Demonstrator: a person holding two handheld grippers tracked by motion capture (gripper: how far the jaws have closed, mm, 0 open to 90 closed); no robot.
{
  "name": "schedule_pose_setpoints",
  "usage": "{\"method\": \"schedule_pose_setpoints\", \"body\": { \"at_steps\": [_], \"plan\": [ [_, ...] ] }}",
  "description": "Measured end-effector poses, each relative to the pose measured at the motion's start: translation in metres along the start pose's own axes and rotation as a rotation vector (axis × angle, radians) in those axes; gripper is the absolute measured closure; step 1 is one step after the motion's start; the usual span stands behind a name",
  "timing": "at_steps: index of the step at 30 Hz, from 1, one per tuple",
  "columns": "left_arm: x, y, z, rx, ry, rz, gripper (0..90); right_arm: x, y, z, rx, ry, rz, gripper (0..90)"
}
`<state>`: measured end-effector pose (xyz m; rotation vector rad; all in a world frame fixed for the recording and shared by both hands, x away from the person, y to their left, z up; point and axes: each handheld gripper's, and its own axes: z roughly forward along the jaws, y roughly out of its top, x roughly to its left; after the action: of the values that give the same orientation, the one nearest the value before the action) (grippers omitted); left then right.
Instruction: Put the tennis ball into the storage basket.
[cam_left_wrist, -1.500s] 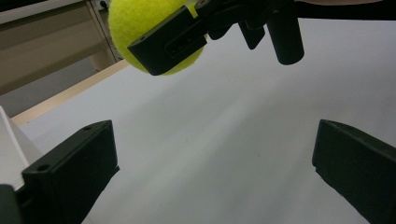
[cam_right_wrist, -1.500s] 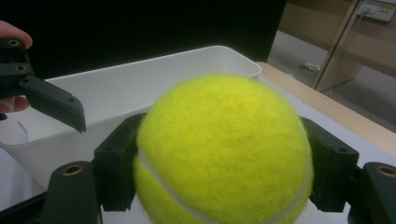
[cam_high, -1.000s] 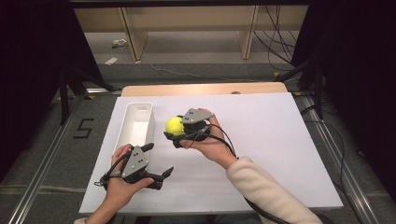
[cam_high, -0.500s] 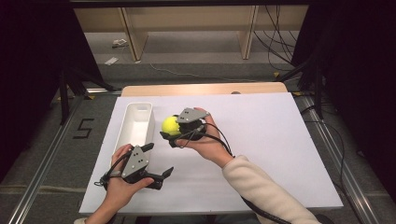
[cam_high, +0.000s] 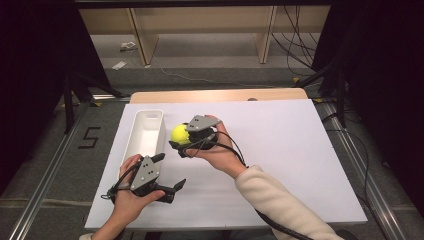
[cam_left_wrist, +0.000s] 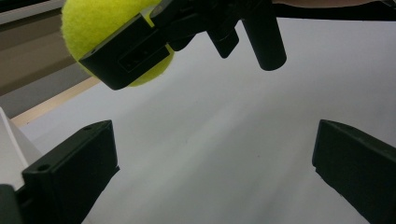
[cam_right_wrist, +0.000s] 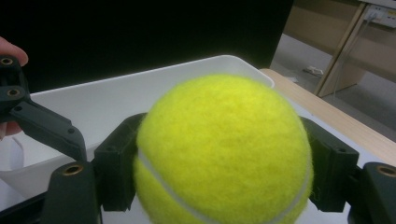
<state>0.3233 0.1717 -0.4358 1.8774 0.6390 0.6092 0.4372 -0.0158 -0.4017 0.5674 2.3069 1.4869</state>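
Over the table (cam_high: 300, 150), right tool (cam_high: 176, 138) clamps tennis ball (cam_high: 179, 134).

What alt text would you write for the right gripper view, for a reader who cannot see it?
A yellow tennis ball is clamped between the two black jaws of the right tool, close to the camera. Behind it is a white rectangular bin on the white table, with part of the left tool at the left edge.

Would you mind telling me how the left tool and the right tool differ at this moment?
The right tool is shut on the tennis ball, beside the white bin; the left tool stands open and holds nothing. The right is raised off the table; the left sits nearer the person. Both have black jaws.
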Motion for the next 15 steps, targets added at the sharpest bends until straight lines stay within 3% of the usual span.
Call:
{"method": "schedule_pose_setpoints", "body": {
  "at_steps": [15],
  "plan": [
    [-0.0003,0.0002,-0.0001,0.000,0.000,0.003,0.0,0.0033,0.0026,0.0079,0.007,0.006,-0.006,26.5]
  ]
}}
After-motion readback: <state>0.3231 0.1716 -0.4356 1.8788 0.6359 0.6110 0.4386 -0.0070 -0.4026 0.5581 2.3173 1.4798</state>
